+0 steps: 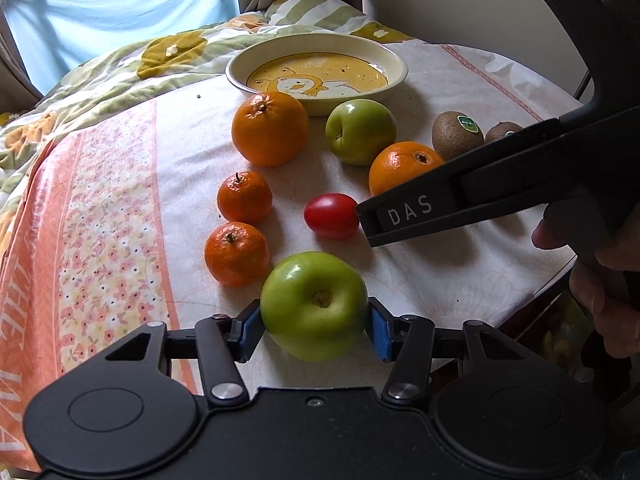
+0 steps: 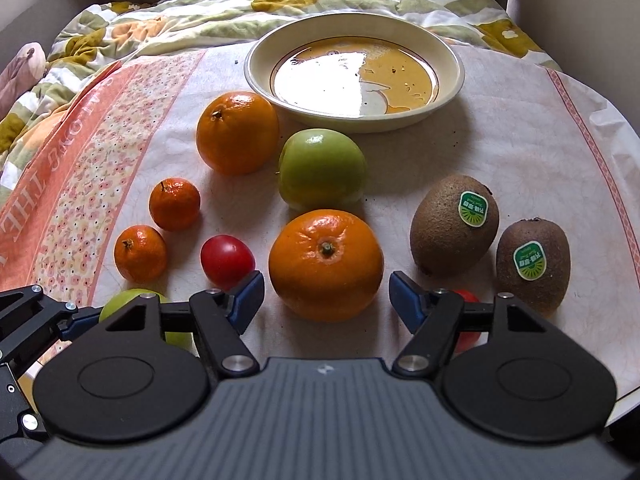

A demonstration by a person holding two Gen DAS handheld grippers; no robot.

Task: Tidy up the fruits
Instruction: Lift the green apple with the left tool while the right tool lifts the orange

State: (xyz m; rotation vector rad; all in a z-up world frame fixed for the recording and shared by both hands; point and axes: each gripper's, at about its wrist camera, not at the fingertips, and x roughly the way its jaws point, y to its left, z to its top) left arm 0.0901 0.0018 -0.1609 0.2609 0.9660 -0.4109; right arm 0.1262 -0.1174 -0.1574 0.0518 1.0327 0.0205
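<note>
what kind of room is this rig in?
Most likely a bedroom at home: a rumpled floral quilt lies right behind the cloth-covered table, a curtained window stands beyond, and a cartoon-print bowl sits among loose fruit.

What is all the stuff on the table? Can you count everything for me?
bowl: 1, cream, yellow inside, far end, empty
big oranges: 2, orange, one by the bowl, one nearest
small mandarins: 2, orange, left
green apples: 2, one in the middle, one near left
tomatoes: 2, red, second half hidden
kiwis: 2, brown, green stickers, right
tablecloth: 1, white, pink flowery band
quilt: 1, green and yellow, behind
left gripper: black, blue pads, clamping the near apple
right gripper: open around the near orange
</note>
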